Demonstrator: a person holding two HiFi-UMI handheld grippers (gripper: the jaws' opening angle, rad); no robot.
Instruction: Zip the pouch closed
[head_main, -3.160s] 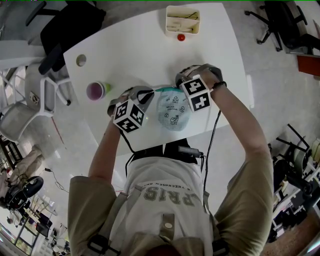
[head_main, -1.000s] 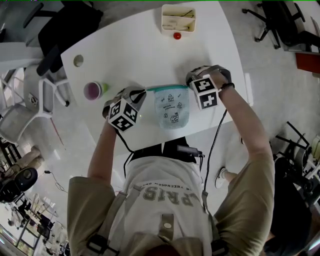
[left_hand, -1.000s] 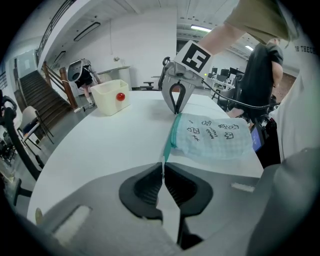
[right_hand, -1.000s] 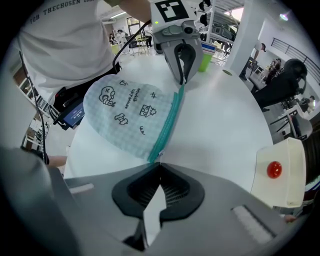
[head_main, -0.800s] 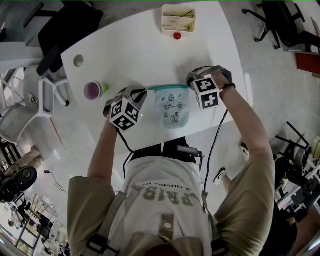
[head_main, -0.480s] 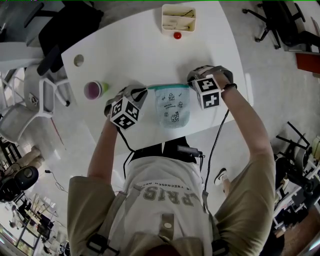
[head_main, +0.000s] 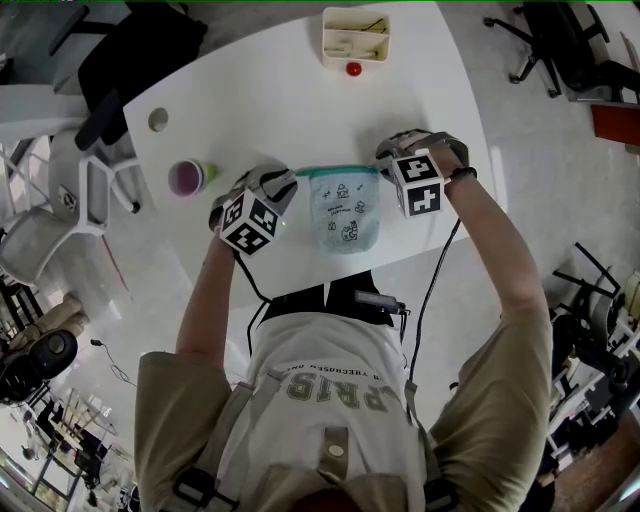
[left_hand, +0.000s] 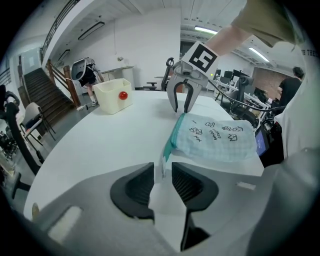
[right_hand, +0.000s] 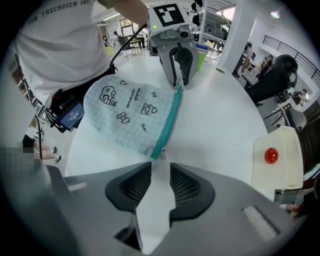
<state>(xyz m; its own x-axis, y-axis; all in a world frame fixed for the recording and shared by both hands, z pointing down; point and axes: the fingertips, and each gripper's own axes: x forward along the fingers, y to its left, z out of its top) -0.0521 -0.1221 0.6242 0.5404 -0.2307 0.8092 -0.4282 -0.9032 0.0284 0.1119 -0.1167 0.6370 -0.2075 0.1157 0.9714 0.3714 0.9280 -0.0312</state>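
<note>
Straddling zipped pouch (head_main: 345, 210) ends loosely, left gripper (left_hand: 162, 175) and right gripper (right_hand: 161, 175), jaws newly parted; ball (head_main: 353, 69) beside bin (head_main: 357, 57).

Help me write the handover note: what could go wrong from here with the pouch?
1. The left gripper and right gripper have just been opening their jaws, yet the ends of the pouch sit between them; pulling away could snag and drag it.
2. The pouch lies close to the near edge of the table, so a drag might tip it off.
</note>
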